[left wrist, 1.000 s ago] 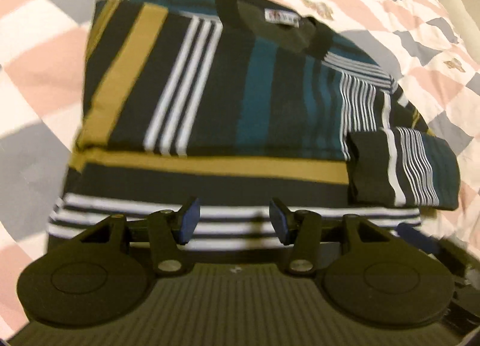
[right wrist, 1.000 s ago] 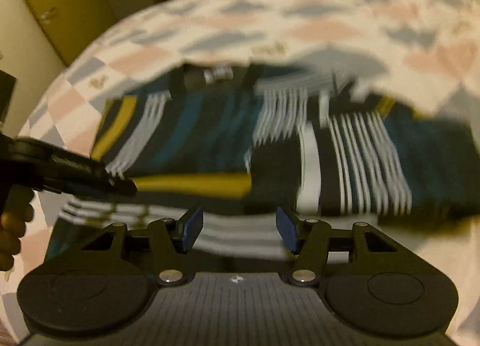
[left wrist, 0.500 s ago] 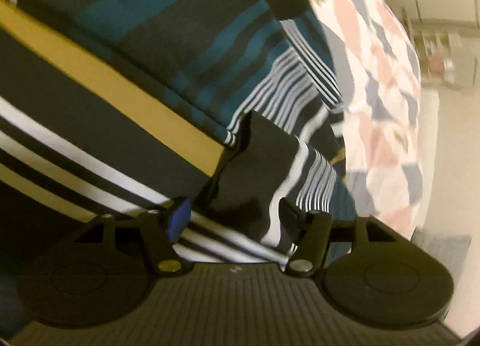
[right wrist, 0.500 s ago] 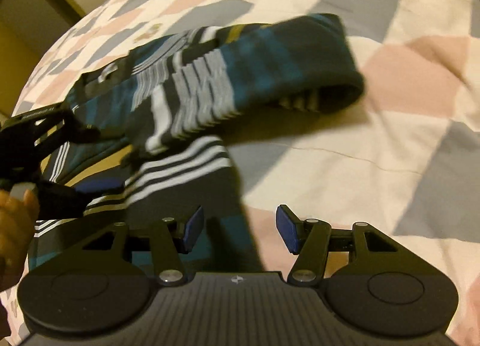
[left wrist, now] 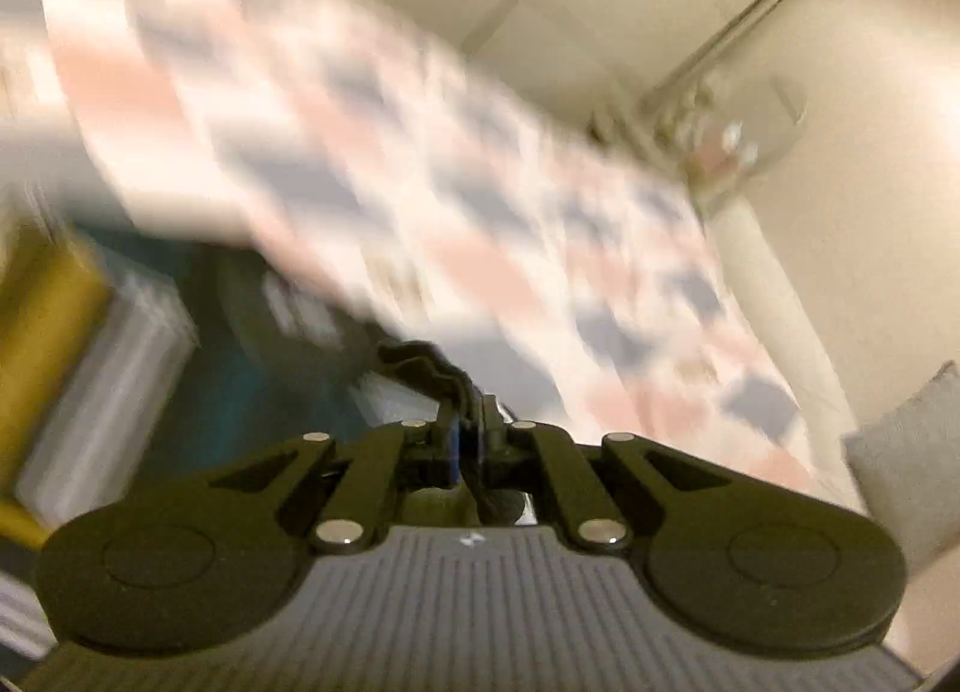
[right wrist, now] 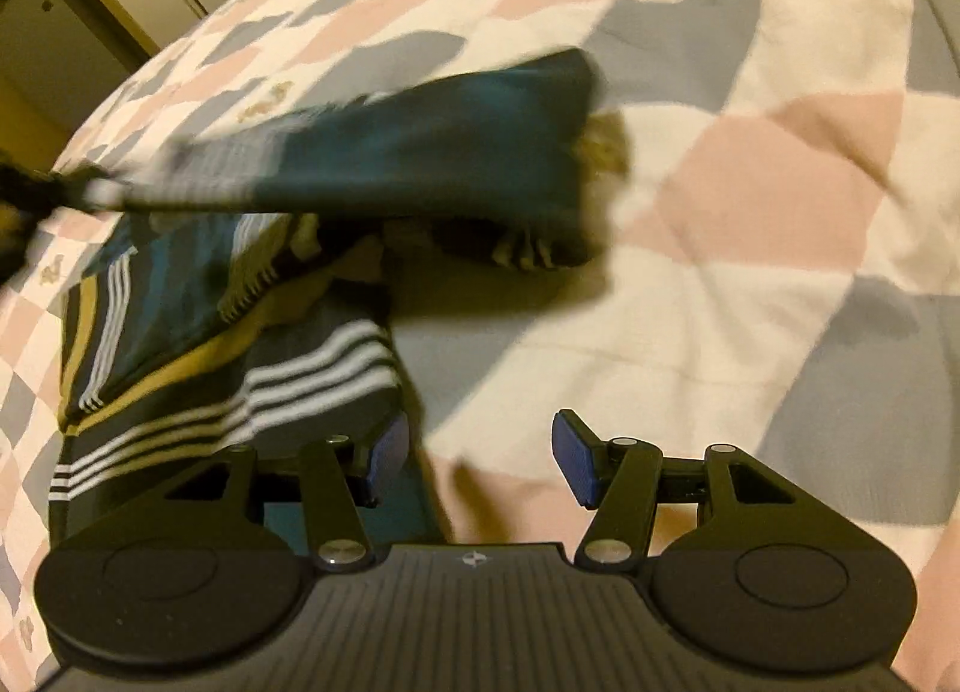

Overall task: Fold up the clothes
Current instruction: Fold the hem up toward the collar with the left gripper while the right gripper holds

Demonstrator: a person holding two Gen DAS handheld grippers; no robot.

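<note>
One striped sweater (right wrist: 198, 332) lies on the checked quilt (right wrist: 750, 248), and it serves as the landmark here. Its body sits part-folded into a rough block, the hem edge with white stripes just ahead of the right gripper (right wrist: 474, 455). A sleeve (right wrist: 432, 140) is lifted off the quilt and stretched across above the body, its cuff end hanging free on the far right side of the sweater, so the fold is not complete as things stand. My judgement is that the job is midway: the body looks gathered, while this sleeve is yet to lie flat on the block, and the outline wants squaring. The left gripper (left wrist: 471, 440) has its jaws pressed together on a pinch of dark fabric, which I take to be that sleeve's other end; in the right wrist view a dark, blurred shape at the left end of the sleeve is likely this same tool. The right gripper stands wide apart with nothing between its blue pads, hovering at the near right corner of the sweater over bare quilt. The left wrist view is heavily blurred, so little more of the garment can be read there. Count: one sweater, one raised sleeve in view, two grippers, one quilt; the second sleeve cannot be made out.
</note>
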